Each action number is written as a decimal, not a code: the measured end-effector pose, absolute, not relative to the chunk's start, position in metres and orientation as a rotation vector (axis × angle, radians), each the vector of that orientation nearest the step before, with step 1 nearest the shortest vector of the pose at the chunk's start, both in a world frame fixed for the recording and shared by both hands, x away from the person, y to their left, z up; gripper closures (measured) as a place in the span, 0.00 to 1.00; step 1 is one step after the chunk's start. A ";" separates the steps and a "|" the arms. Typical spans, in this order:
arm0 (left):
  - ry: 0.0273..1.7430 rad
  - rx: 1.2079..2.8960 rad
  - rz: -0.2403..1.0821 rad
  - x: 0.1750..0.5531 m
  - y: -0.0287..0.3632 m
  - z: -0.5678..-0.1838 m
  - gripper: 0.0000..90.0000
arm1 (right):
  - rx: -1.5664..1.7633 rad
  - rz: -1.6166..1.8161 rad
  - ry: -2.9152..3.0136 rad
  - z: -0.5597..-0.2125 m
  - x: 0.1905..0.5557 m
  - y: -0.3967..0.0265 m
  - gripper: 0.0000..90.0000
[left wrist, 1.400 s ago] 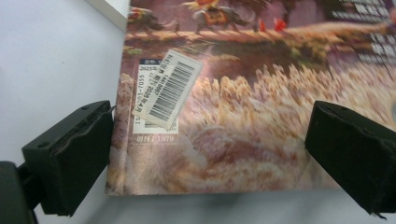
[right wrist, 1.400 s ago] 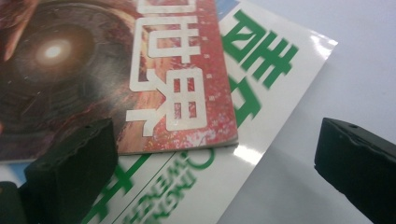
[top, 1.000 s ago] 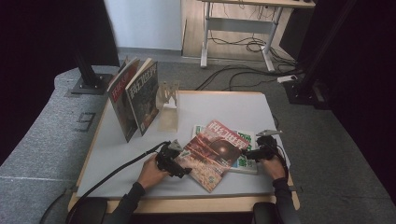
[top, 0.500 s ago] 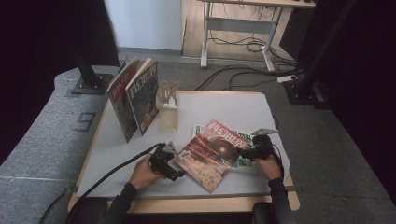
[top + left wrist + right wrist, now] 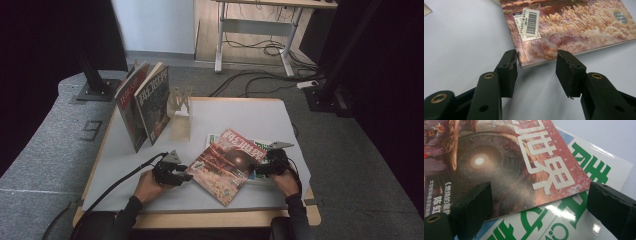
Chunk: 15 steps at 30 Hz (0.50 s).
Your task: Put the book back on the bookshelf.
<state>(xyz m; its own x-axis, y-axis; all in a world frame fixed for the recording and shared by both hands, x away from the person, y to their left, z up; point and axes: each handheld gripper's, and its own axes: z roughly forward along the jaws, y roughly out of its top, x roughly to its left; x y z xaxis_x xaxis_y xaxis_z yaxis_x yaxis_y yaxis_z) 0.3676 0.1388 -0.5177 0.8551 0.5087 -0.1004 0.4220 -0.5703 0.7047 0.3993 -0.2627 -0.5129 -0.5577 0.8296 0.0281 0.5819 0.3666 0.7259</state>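
- Red magazine [image 5: 224, 165] lies lower centre of the high view, atop a green-lettered magazine [image 5: 584, 225].
- Your left gripper [image 5: 536, 72]: jaws have just been closing, half-open, straddling the magazine's corner, no pinch yet.
- Your right gripper [image 5: 536, 202]: wide open over the opposite edge, holding nothing.
- Step: gripping. Next: slide onto the edge, pinch, lift.

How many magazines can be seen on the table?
4: two standing at the left rear, a red-covered one lying flat, a green-and-white one beneath it. More may be hidden.
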 end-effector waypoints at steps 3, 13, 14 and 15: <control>0.676 2.247 0.145 0.367 0.137 -0.518 0.58 | 1.247 1.011 2.286 -0.514 0.399 -0.266 0.07; 0.666 2.231 0.159 0.367 0.121 -0.520 0.59 | 1.315 1.035 2.252 -0.517 0.401 -0.283 0.04; 0.665 2.235 0.162 0.366 0.120 -0.520 0.59 | 1.317 1.036 2.251 -0.517 0.401 -0.284 0.03; 0.665 2.234 0.162 0.366 0.119 -0.520 0.59 | 1.321 1.039 2.248 -0.518 0.401 -0.285 0.03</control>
